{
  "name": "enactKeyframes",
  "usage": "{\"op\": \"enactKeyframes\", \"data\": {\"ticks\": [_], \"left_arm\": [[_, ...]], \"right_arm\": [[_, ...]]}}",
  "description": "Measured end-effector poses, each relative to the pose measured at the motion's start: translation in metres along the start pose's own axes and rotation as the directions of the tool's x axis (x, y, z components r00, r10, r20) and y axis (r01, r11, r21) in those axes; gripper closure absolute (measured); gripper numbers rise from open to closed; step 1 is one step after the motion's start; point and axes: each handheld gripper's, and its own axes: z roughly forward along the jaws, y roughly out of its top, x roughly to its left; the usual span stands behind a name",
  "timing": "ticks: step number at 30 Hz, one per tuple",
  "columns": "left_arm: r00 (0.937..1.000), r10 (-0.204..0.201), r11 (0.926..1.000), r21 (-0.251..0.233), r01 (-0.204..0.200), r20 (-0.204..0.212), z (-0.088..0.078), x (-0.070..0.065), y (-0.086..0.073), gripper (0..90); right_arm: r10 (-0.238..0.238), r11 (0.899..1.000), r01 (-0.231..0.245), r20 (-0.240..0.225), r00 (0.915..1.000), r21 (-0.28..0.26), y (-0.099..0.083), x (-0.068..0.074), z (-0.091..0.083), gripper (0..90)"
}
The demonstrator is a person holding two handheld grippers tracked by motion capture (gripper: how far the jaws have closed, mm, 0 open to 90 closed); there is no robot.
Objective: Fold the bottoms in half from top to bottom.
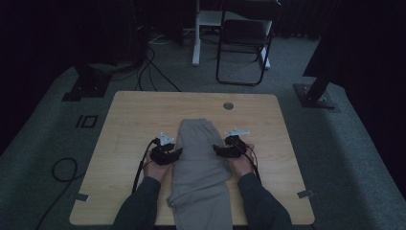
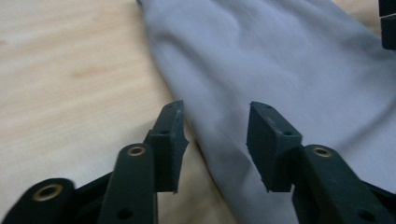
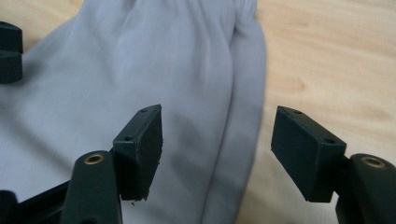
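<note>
Your forearms come in at the near edge of the high view, one either side of the grey trousers (image 1: 198, 163), which lie lengthwise down the middle of the desk (image 1: 124, 124), waistband at the far end, near end hanging over the near edge. Left tongs (image 1: 178, 152) sit just at the cloth's left edge, right tongs (image 1: 216, 149) at its right edge, both pointing inward.

Over to the left gripper view: your left tongs (image 2: 216, 135) are released, jaws apart, nothing pinched; the cloth's edge runs between them, bare wood to the left.

Right gripper view now: right tongs (image 3: 217, 149) released too, jaws wide, the folded edge of the cloth between them untouched, wood on the right.
</note>
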Motion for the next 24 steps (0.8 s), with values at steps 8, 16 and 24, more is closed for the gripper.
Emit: {"op": "enactKeyframes", "data": {"ticks": [8, 16, 24], "left_arm": [[0.9969, -0.076, 0.997, 0.015, 0.076, -0.023, 0.026, 0.017, 0.031, 51.2], [0.9946, -0.093, 0.9932, 0.066, 0.096, -0.045, 0.048, 0.024, 0.043, 49.7], [0.9967, -0.056, 0.9958, 0.069, 0.06, -0.058, 0.054, 0.017, 0.043, 57.2]], "right_arm": [[0.055, 0.998, -0.055, 0.005, 0.9985, -0.002, 0.038, -0.008, 0.028, 46.9], [0.035, 0.997, -0.039, 0.057, 0.9977, 0.06, 0.044, -0.008, 0.056, 51.2], [0.002, 0.997, -0.01, 0.115, 0.9934, 0.077, 0.043, -0.005, 0.06, 60.0]]}}
